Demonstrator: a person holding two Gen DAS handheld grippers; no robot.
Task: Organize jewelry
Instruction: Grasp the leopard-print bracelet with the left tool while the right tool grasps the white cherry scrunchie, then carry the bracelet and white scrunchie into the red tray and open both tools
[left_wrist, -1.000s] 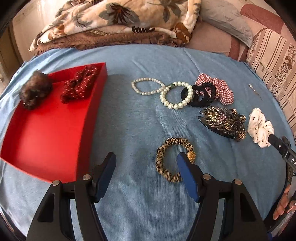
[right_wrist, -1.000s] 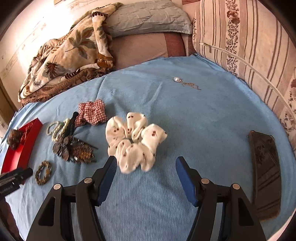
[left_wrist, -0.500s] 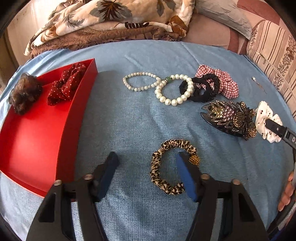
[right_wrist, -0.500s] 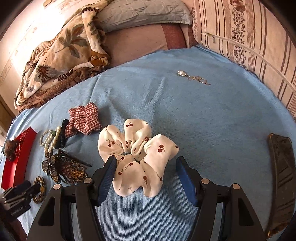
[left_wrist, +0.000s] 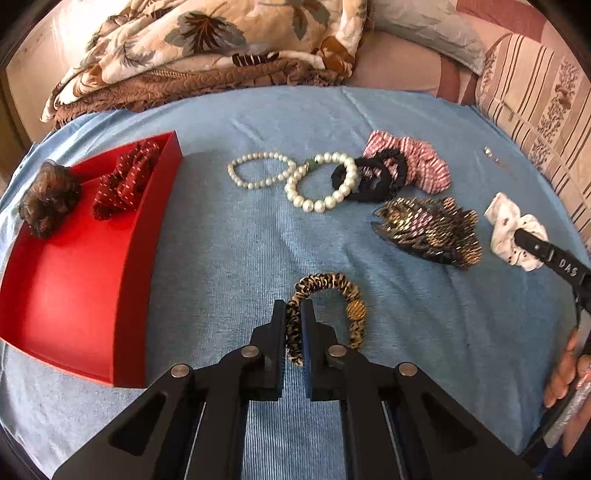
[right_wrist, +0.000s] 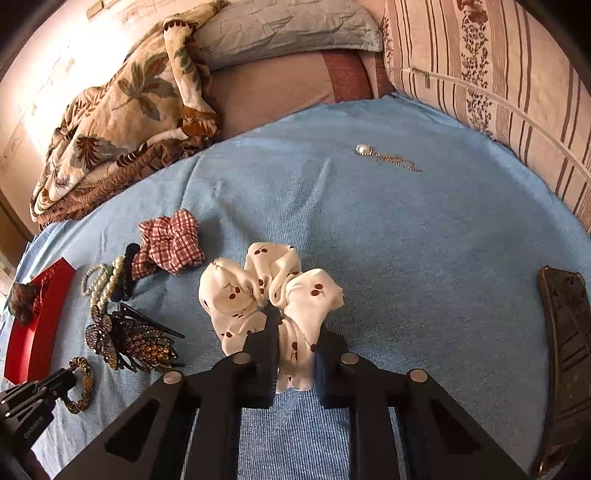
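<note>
We note a folded leaf-print quilt (left_wrist: 207, 48), a grey-blue pillow (right_wrist: 288, 29), a striped floral cushion (right_wrist: 498, 81), and a blue ribbed bedspread (left_wrist: 236, 251).

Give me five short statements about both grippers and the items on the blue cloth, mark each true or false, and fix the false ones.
1. The left gripper is shut on the leopard-print bracelet. True.
2. The right gripper is open above the cloth. False: it is shut on the white cherry scrunchie.
3. The red tray holds a red dotted scrunchie. True.
4. The two pearl bracelets lie in the tray. False: they lie on the blue cloth.
5. The plaid scrunchie lies beside the white one. True.
</note>
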